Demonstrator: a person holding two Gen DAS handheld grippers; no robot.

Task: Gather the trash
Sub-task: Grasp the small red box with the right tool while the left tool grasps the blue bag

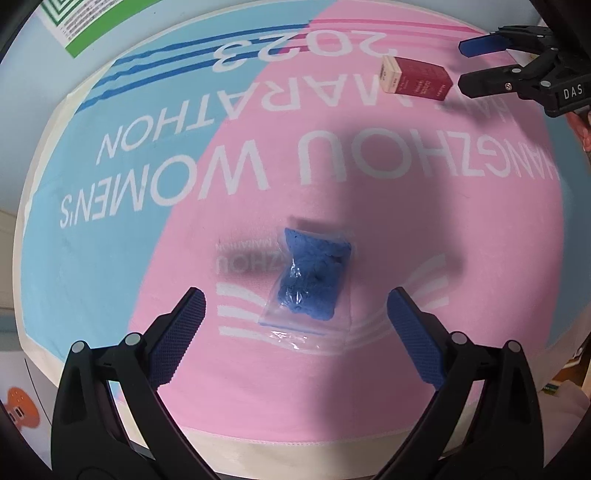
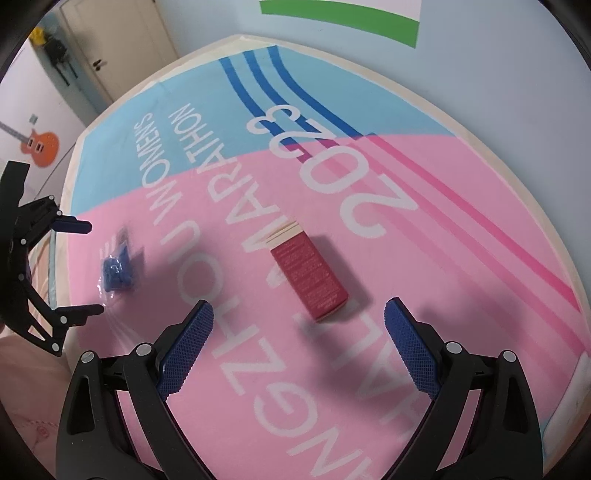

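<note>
A pink and light-blue towel (image 1: 369,177) printed with white marathon lettering covers the bench, and everything else sits on or over it. Beyond the towel's far edge hangs a sheet with a green border (image 2: 343,14) on a pale wall; off the towel's left corner, in the right wrist view, stand a door (image 2: 122,40) and an orange guitar picture (image 2: 38,147).

The left gripper (image 1: 295,306) hangs over the towel's pink half with its blue-padded fingers spread wide and nothing between them. The right gripper (image 2: 298,317) is likewise wide open and holds nothing, also above the pink half.

On the pink part of the towel, just ahead of the right gripper, lies a red box (image 2: 308,280) with a pale end, flat on its side. Well apart from it, toward the towel's near-left side, lies a clear zip bag with blue stuff inside (image 1: 310,280), just ahead of the left gripper's fingertips and roughly centred between them, not touched by either finger.
</note>
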